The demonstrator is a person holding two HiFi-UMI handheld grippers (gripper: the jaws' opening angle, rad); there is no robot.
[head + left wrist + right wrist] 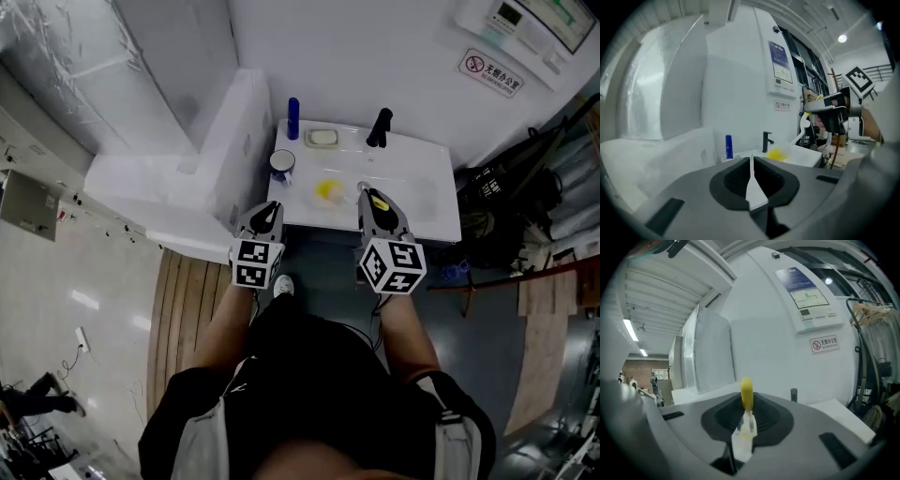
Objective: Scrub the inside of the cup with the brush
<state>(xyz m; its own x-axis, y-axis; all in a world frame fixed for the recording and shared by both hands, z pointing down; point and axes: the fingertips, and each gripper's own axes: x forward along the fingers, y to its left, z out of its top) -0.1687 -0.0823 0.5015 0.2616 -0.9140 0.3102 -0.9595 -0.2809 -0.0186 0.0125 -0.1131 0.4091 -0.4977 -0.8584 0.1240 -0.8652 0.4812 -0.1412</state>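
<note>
While in right gripper (746, 422), brush (746, 392) lengthwise head-forward.

a blue cylindrical bottle (292, 118) stands at twelve o'clock of a white round cup (282, 162), its rim seemingly dark blue. the white-handled plastic brush (328, 190) has a yellow head. the grey left gripper (272, 210) and grey right gripper (368, 196) carry black-and-white marker cubes.

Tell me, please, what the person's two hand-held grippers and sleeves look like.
The left gripper and right gripper are both grey moulded shells. Each carries a white cube printed with black square markers. Pale, flat fingers sit in a dark recess at the front. No cables show. The person wears a black top with short sleeves.
</note>
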